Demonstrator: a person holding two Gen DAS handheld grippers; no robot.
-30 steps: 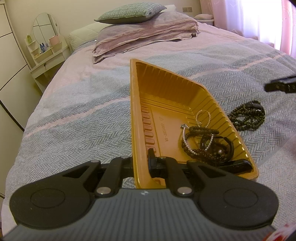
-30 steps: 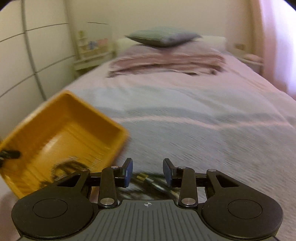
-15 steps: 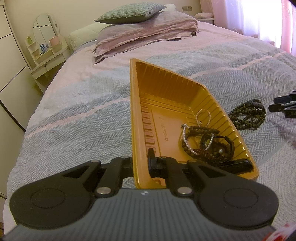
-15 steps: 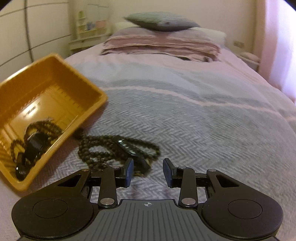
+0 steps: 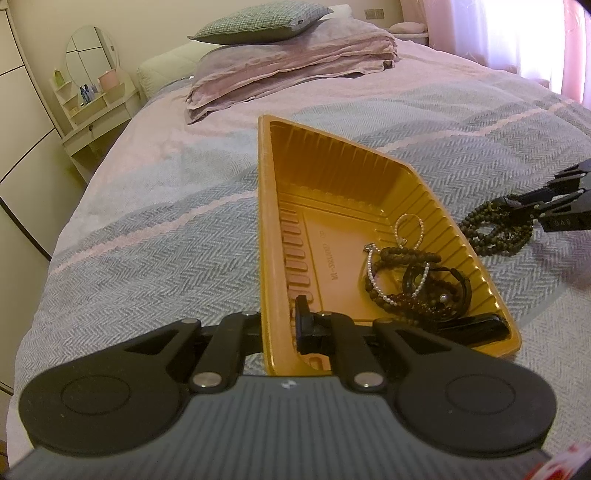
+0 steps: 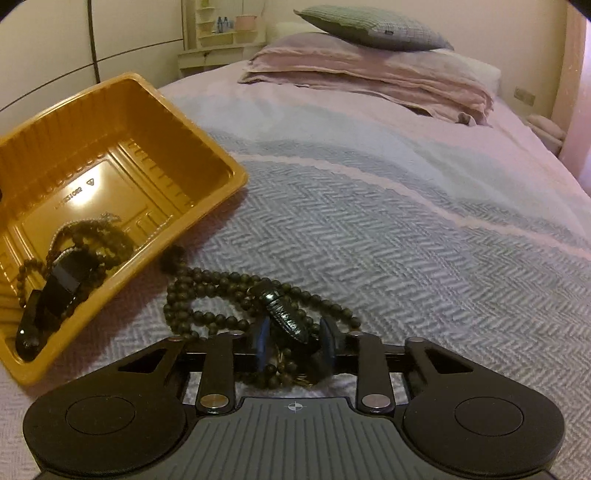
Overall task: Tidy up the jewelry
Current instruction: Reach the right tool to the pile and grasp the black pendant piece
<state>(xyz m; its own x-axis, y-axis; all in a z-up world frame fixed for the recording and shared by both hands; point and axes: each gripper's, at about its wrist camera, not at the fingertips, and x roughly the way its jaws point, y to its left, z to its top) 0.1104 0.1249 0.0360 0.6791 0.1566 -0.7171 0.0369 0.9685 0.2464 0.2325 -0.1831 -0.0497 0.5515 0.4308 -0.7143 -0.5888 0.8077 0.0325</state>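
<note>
A yellow plastic tray (image 5: 332, 177) (image 6: 122, 110) lies tilted on the bed. My left gripper (image 5: 282, 328) is shut on its near rim. Inside it lie a pearl bracelet (image 5: 408, 229), dark bead bracelets (image 5: 410, 254) (image 6: 92, 236) and a black bar-shaped piece (image 5: 476, 325) (image 6: 55, 291). A dark bead necklace (image 6: 207, 291) (image 5: 495, 229) with a black oblong pendant (image 6: 284, 310) lies on the bedspread right of the tray. My right gripper (image 6: 295, 339) (image 5: 561, 206) is open, its fingers either side of the pendant.
The bed has a grey herringbone and pink striped cover (image 6: 406, 221). Folded pink bedding and a green pillow (image 5: 258, 22) sit at the head. A small dresser with a mirror (image 5: 92, 88) stands beside the bed at the left.
My right gripper has moved forward and down over the bead necklace, and its fingers now straddle the pendant. My left gripper and the tray have stayed still.
</note>
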